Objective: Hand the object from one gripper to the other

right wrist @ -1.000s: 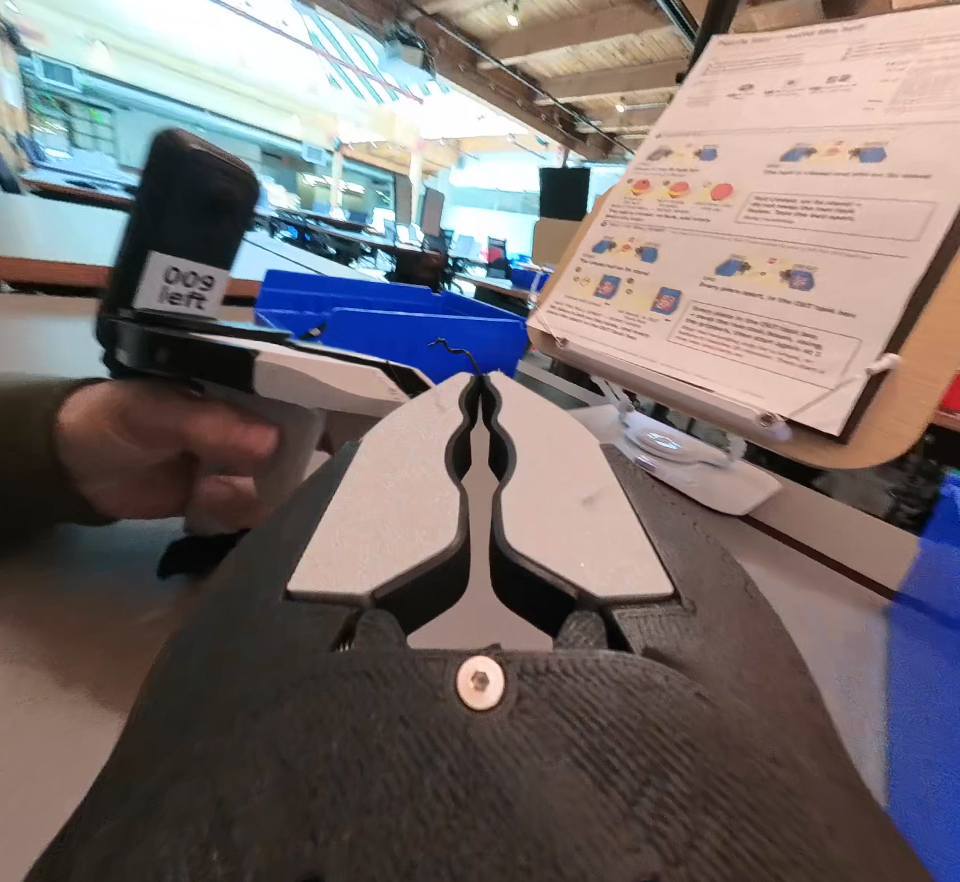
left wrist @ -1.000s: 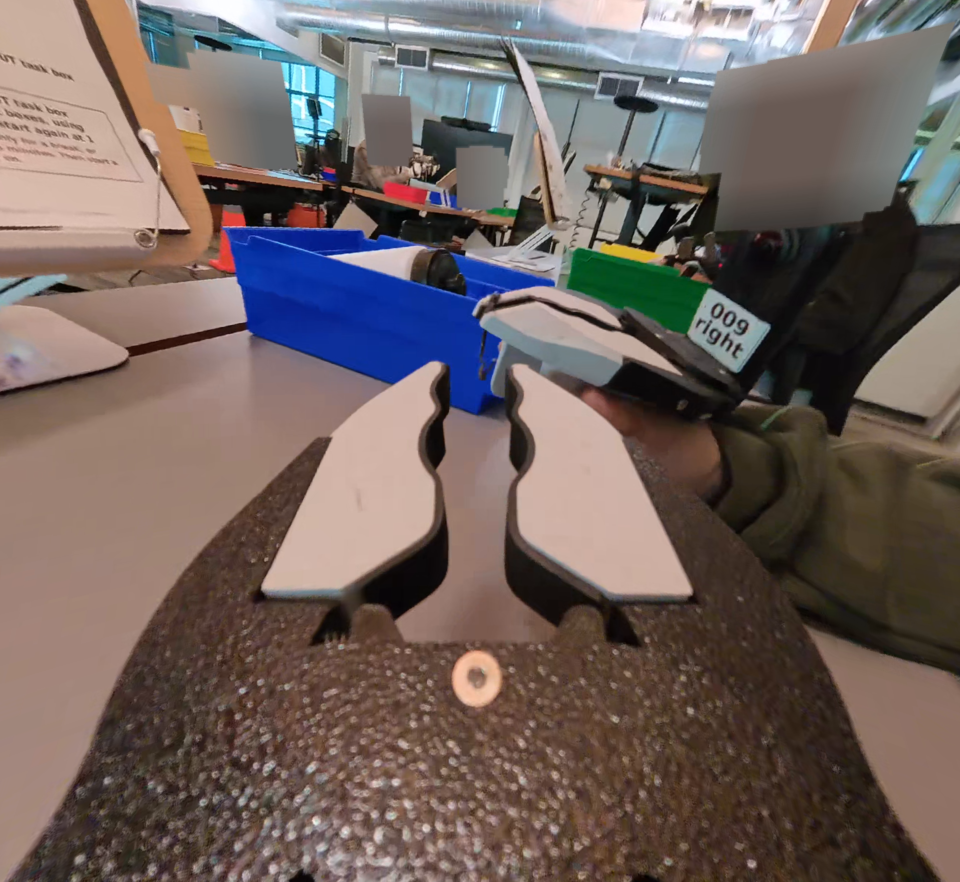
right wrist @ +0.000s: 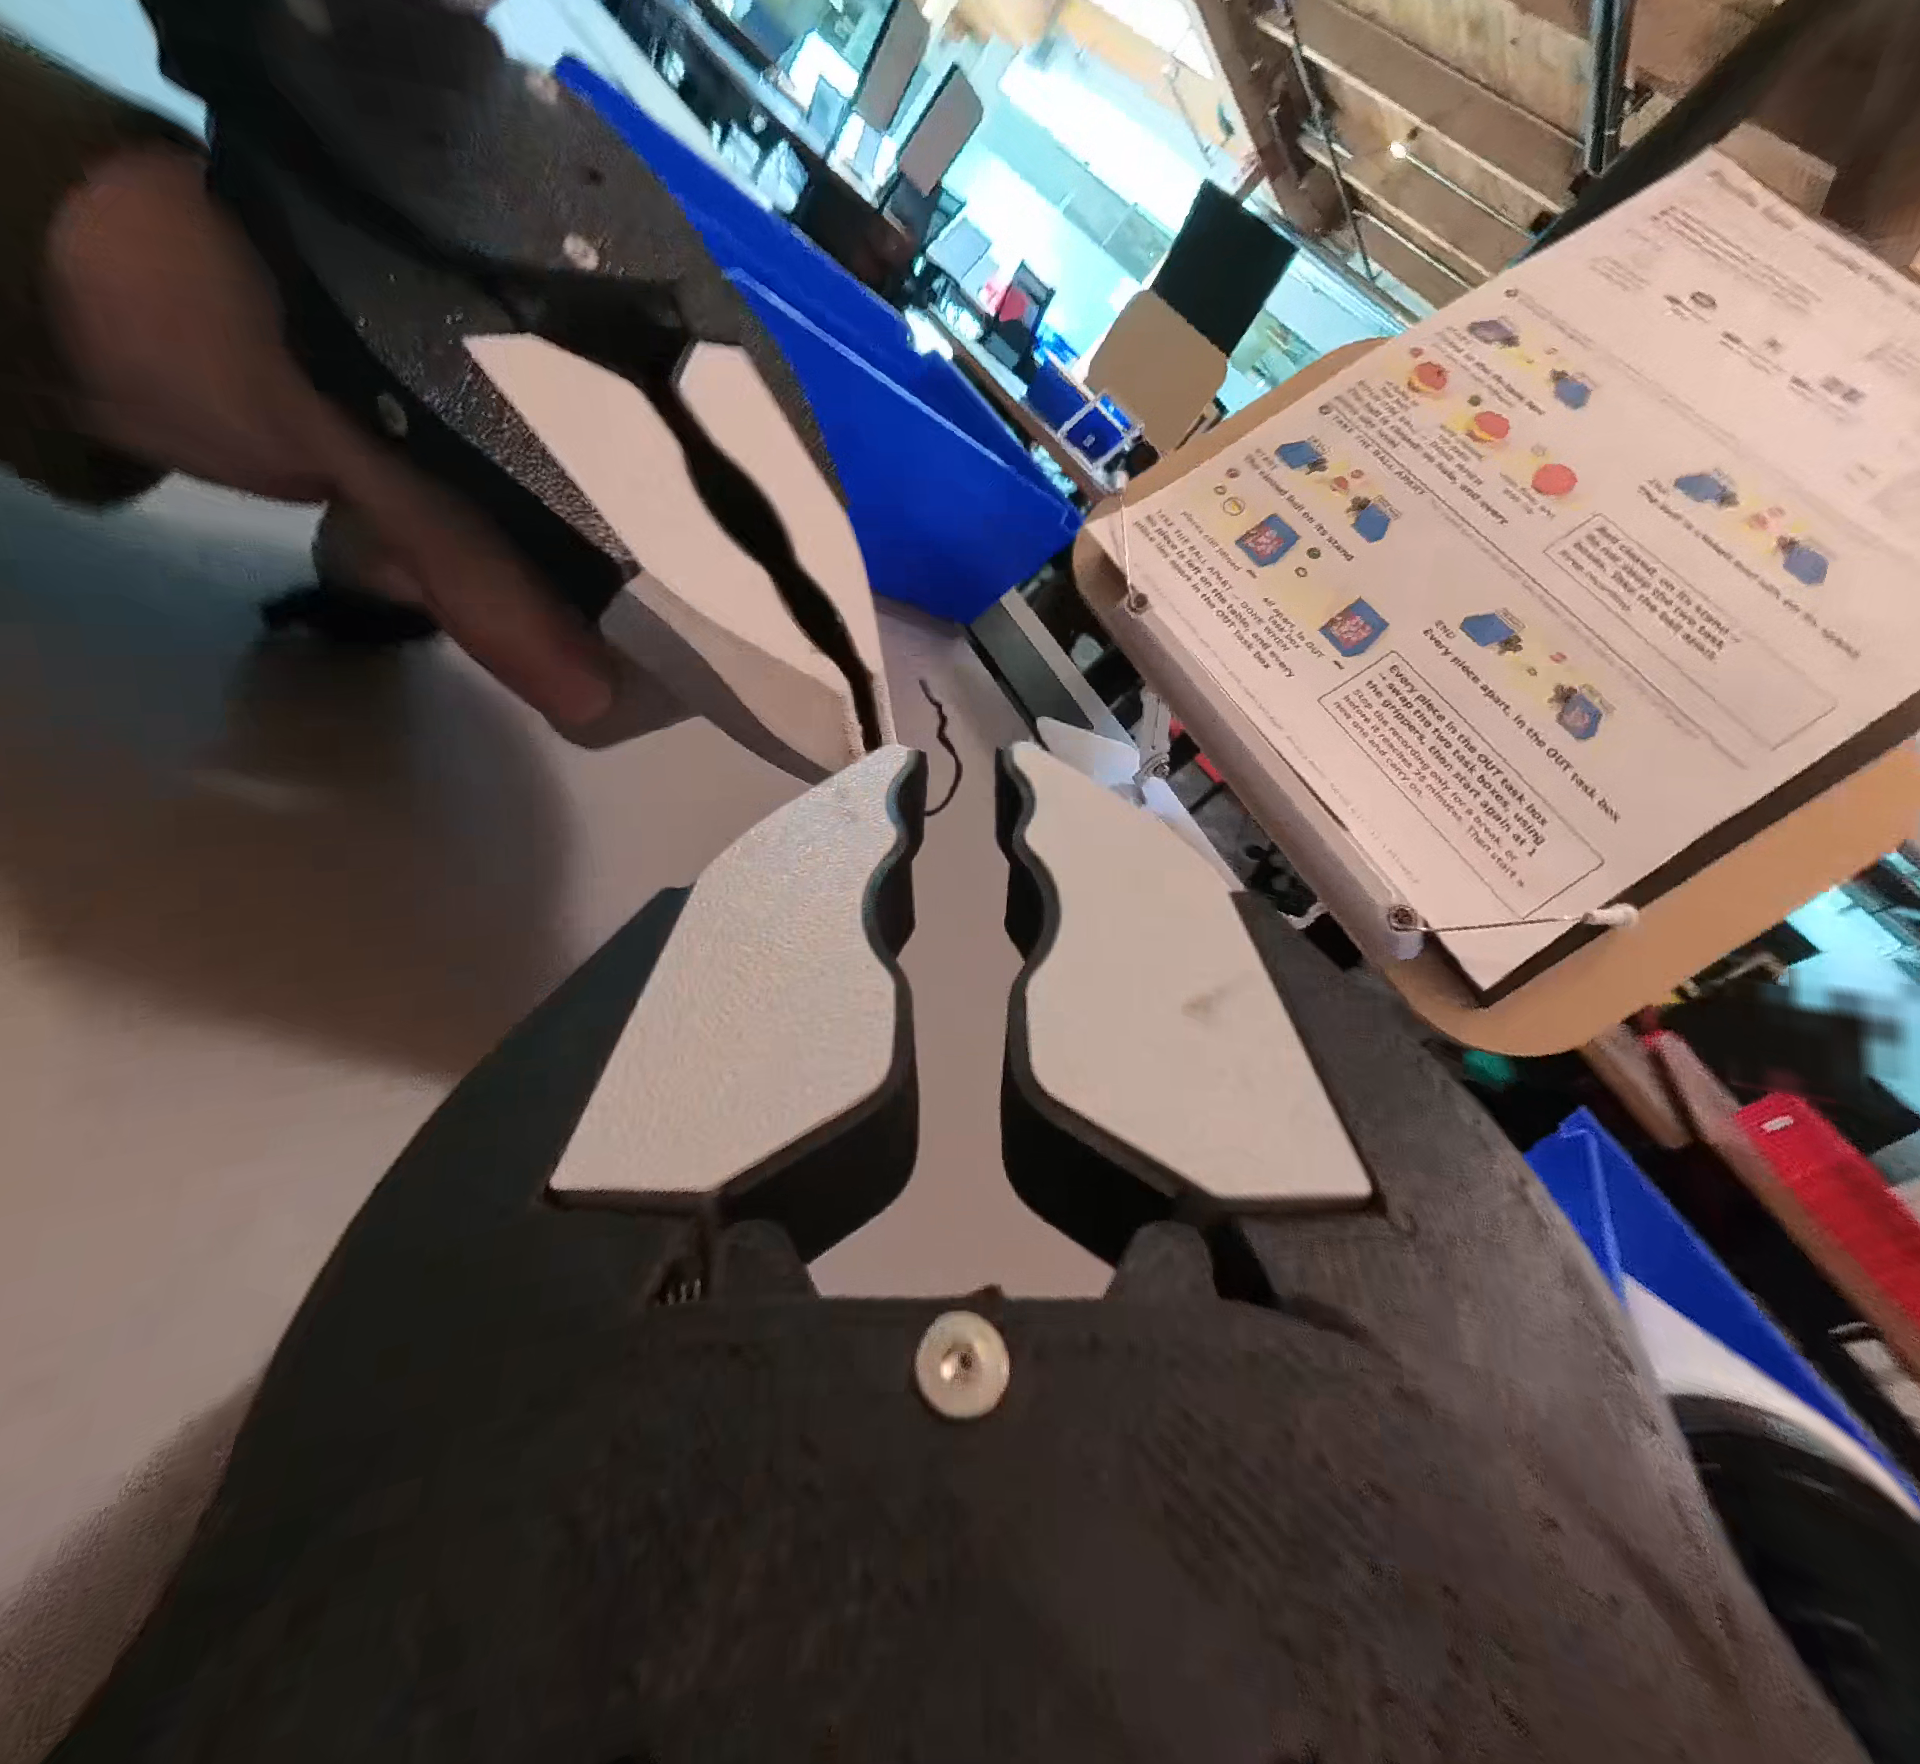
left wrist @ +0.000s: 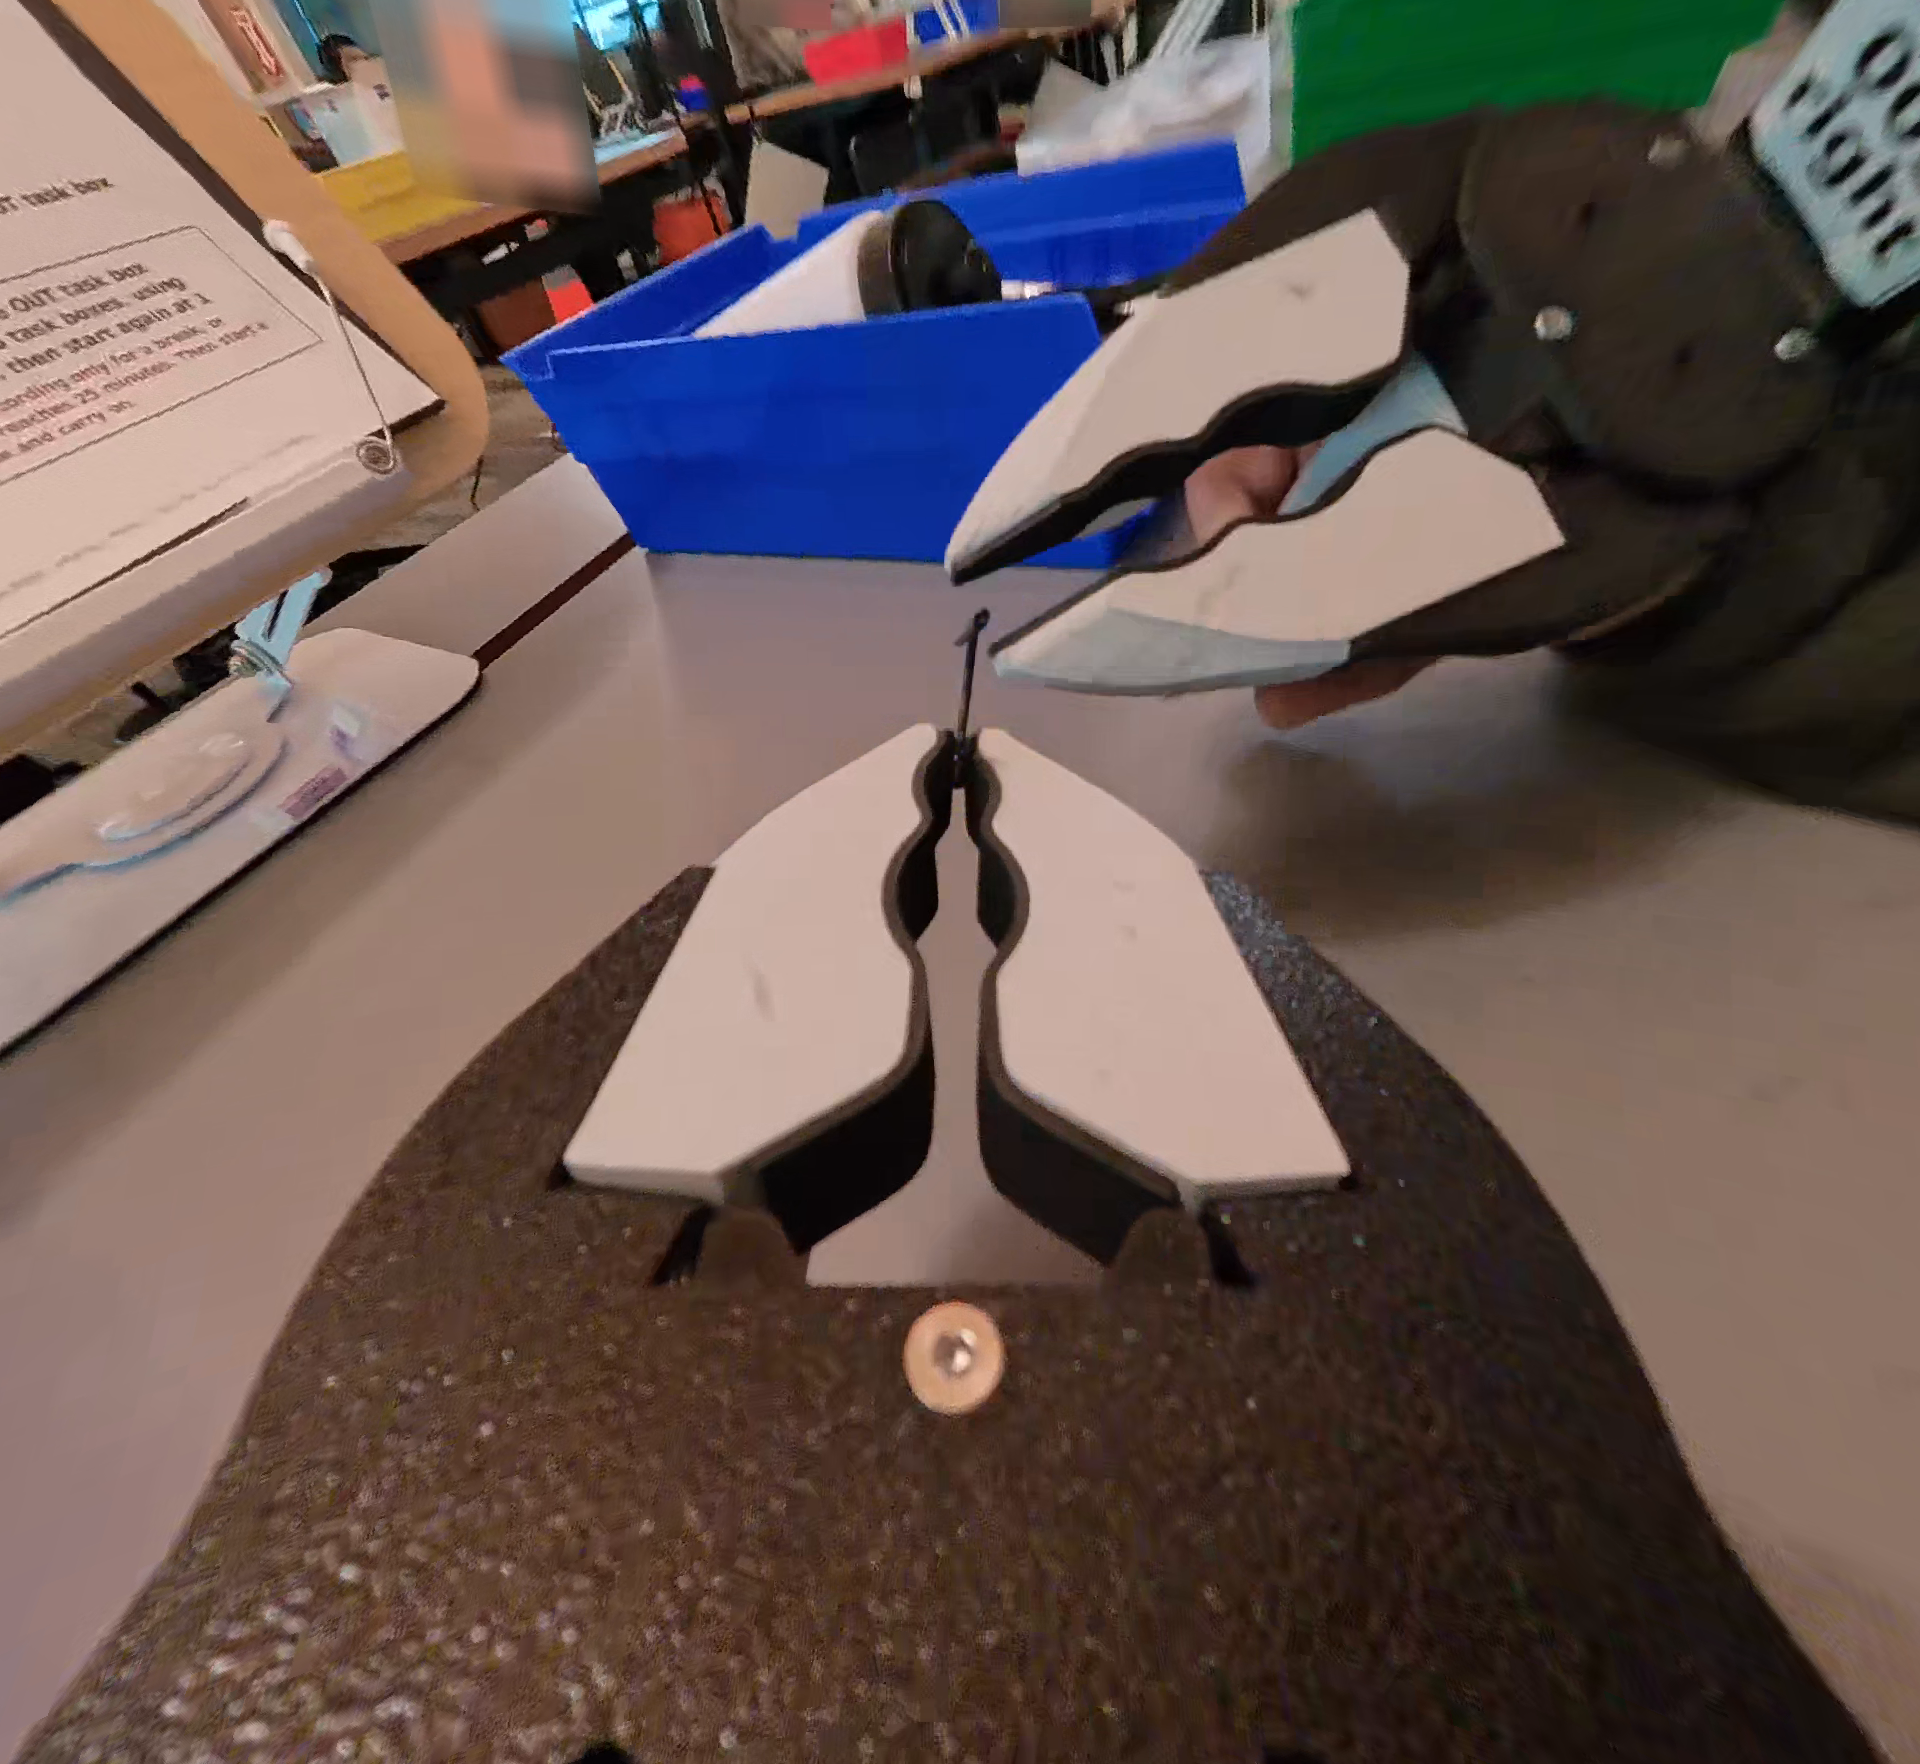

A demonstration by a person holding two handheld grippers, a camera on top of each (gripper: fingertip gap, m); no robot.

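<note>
The object is a thin, wavy black wire (left wrist: 970, 675). My left gripper (left wrist: 961, 750) is shut on its lower end, and the wire sticks out past the fingertips. My right gripper (left wrist: 977, 618) comes in from the right, its tips spread a little on either side of the wire's free end. In the right wrist view the wire (right wrist: 938, 743) lies in the gap between the parted fingers of my right gripper (right wrist: 961, 758). The left gripper (right wrist: 876, 740) shows there from the upper left, tips together, in a person's hand. Both grippers hover above the grey table (left wrist: 540, 883).
A blue bin (left wrist: 810, 426) with a white roll (left wrist: 800, 291) stands just behind the grippers. An instruction board (left wrist: 156, 364) on a white stand base (left wrist: 260, 758) is at the left. A green bin (left wrist: 1507, 21) is at the far right. The board (right wrist: 1507, 623) also shows in the right wrist view. The tips of both grippers are at nearly the same place.
The wire was in my shut right gripper while the left was open. Now the left gripper has shut on the wire and the right has opened. Both grippers have tilted and moved closer.
</note>
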